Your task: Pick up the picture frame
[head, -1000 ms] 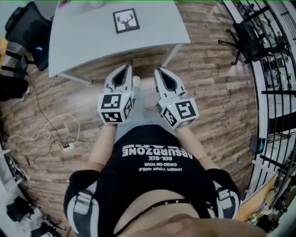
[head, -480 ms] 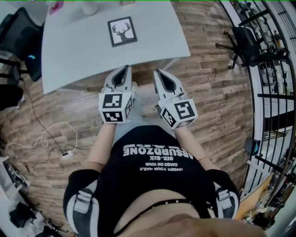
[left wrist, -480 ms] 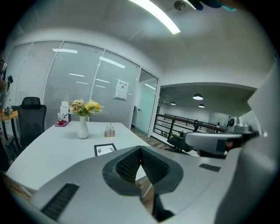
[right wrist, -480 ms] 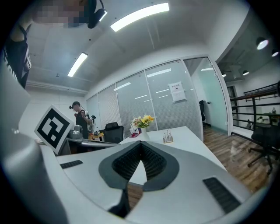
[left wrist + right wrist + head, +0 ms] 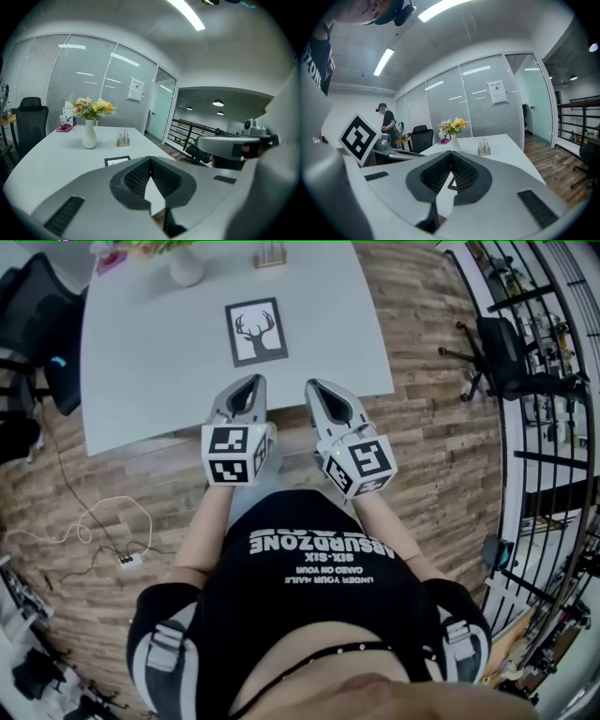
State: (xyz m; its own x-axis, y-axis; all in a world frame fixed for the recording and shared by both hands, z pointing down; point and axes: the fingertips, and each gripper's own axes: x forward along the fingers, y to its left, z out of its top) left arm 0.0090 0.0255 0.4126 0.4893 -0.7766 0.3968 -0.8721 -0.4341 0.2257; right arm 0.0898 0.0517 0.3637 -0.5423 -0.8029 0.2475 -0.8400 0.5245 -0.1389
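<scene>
The picture frame (image 5: pixel 257 332), black-edged with a deer silhouette, lies flat on the pale grey table (image 5: pixel 141 352). My left gripper (image 5: pixel 254 382) and right gripper (image 5: pixel 313 386) are side by side at the table's near edge, both shut and empty, a short way short of the frame. In the left gripper view the frame (image 5: pixel 117 161) shows just beyond the left gripper (image 5: pixel 151 159), whose jaws are closed. In the right gripper view a corner of the frame (image 5: pixel 453 186) shows through the gap behind the touching tips of the right gripper (image 5: pixel 451 153).
A white vase of flowers (image 5: pixel 89 133) and a small wooden stand (image 5: pixel 123 139) sit at the table's far end. A black chair (image 5: pixel 37 315) stands left, an office chair (image 5: pixel 506 334) and railing (image 5: pixel 553 427) right. A cable and power strip (image 5: pixel 127 561) lie on the wood floor.
Both grippers have moved forward together from over the floor to the table's near edge. The frame now lies closer to their tips. The jaws stay shut.
</scene>
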